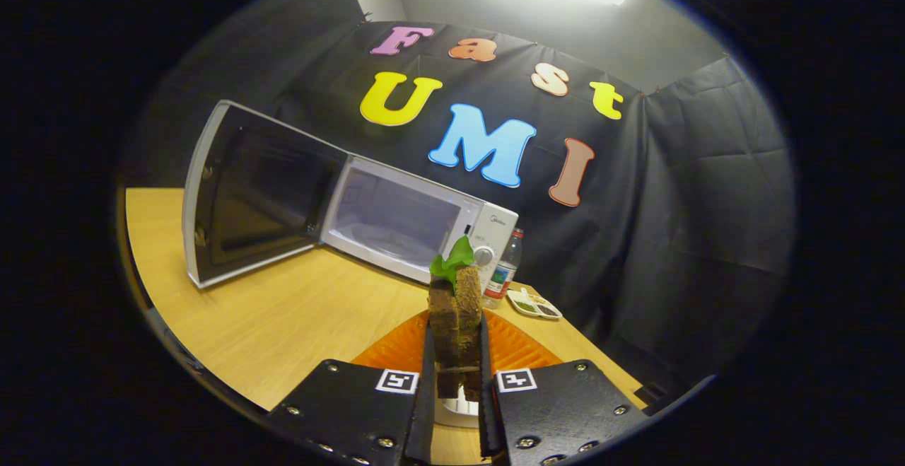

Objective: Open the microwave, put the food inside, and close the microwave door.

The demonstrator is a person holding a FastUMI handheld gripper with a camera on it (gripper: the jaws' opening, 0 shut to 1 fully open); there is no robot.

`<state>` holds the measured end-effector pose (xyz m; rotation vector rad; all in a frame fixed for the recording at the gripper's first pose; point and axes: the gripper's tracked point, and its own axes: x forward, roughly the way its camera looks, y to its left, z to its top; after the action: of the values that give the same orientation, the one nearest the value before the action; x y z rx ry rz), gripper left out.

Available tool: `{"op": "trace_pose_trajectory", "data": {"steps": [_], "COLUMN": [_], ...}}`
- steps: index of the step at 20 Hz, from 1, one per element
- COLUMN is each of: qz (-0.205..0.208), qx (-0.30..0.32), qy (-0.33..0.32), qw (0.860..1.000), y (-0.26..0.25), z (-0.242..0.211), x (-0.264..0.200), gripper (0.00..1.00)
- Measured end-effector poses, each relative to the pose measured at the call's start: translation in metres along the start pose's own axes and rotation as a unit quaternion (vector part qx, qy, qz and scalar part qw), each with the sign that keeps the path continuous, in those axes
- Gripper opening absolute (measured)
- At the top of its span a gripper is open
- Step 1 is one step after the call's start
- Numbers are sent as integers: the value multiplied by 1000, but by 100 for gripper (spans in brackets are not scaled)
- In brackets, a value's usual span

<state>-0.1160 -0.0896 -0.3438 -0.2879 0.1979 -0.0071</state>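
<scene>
- Sandwich (456,328), brown bread with a green leaf poking out on top, pinched upright between both fingers of the claw (456,381).
- Held over an orange plate (520,349) on the wooden counter (283,317).
- Microwave (417,229) beyond the fingers, door (258,194) swung wide open to its left, cavity showing.
- Bottle (506,268) just beside the microwave's control panel; small white dish (534,305) near it.

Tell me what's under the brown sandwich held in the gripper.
Under the brown sandwich with green leaf, clamped in the gripper, sit an orange ribbed mat and something white, mostly covered.
</scene>
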Motion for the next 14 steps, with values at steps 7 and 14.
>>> {"op": "trace_pose_trajectory", "data": {"steps": [7, 14], "qz": [75, 144], "qx": [111, 254], "qy": [-31, 2], "qw": [990, 957], "y": [49, 87], "z": [70, 102], "x": [16, 91], "gripper": [26, 26]}}
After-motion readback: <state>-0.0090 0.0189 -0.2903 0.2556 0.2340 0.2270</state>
